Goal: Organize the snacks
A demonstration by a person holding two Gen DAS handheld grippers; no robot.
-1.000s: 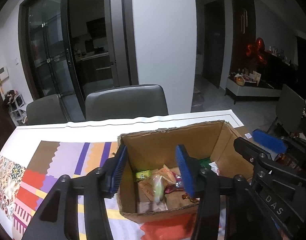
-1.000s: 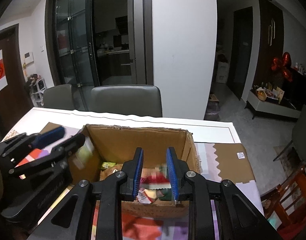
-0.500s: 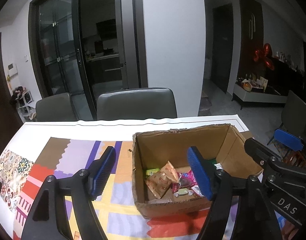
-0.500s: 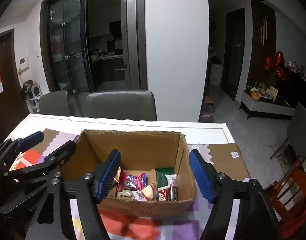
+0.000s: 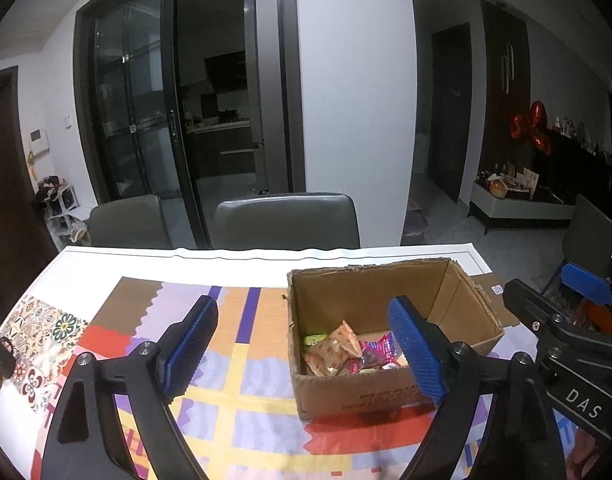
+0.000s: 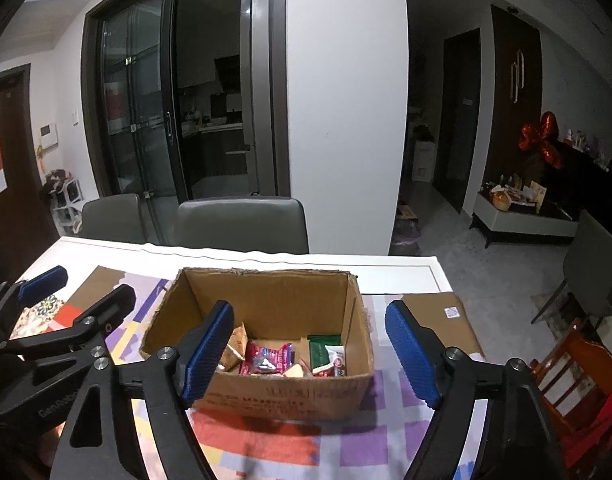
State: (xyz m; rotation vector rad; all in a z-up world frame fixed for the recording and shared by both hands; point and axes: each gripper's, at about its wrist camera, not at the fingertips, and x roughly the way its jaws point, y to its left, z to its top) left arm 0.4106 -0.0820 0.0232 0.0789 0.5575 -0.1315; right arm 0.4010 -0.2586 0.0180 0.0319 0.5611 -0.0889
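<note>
Both grippers hang above the patterned mat, jaws opening and empty: left gripper (image 5: 302, 352) at nine o'clock of the cardboard box (image 5: 370, 394), right gripper (image 6: 310, 354) at six. The snacks (image 6: 266, 358) lie loose in the box bottom. Risk, as I judge it: a low finger could clip the light box's rim and skid it.

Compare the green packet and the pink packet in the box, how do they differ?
The green packet is dark green and flat, lying by the right wall of the cardboard box; the pink packet is magenta, puffier and crinkled, nearer the middle. Both are sealed snacks resting on the box floor, with neither gripper touching them.
</note>
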